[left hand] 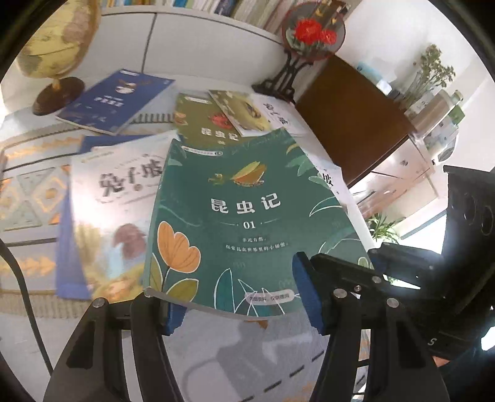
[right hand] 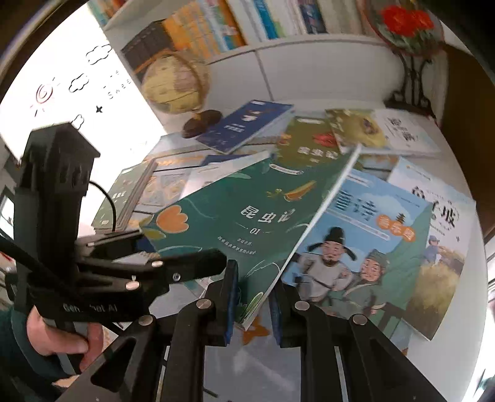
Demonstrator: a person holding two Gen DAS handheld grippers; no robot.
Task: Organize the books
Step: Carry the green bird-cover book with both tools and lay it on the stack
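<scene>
A green book (left hand: 241, 201) with an orange flower and white title is lifted and tilted above the other books on the table. My right gripper (right hand: 252, 297) is shut on its near corner; the left wrist view shows that gripper (left hand: 376, 252) at the book's lower right edge. My left gripper (left hand: 235, 293) stands open, and the green book's (right hand: 235, 216) near edge lies across the gap between its blue pads without being pressed. From the right wrist, the left gripper (right hand: 181, 244) sits at the book's left corner, held by a person's hand (right hand: 55, 334).
Several books lie scattered flat: a white one (left hand: 123, 191), a blue one (left hand: 114, 102), an olive one (left hand: 201, 123), a light blue one (right hand: 355, 247). Behind them stand a globe (right hand: 173, 83), a red flower ornament (left hand: 312, 34), a brown box (left hand: 349, 114) and a filled bookshelf (right hand: 247, 21).
</scene>
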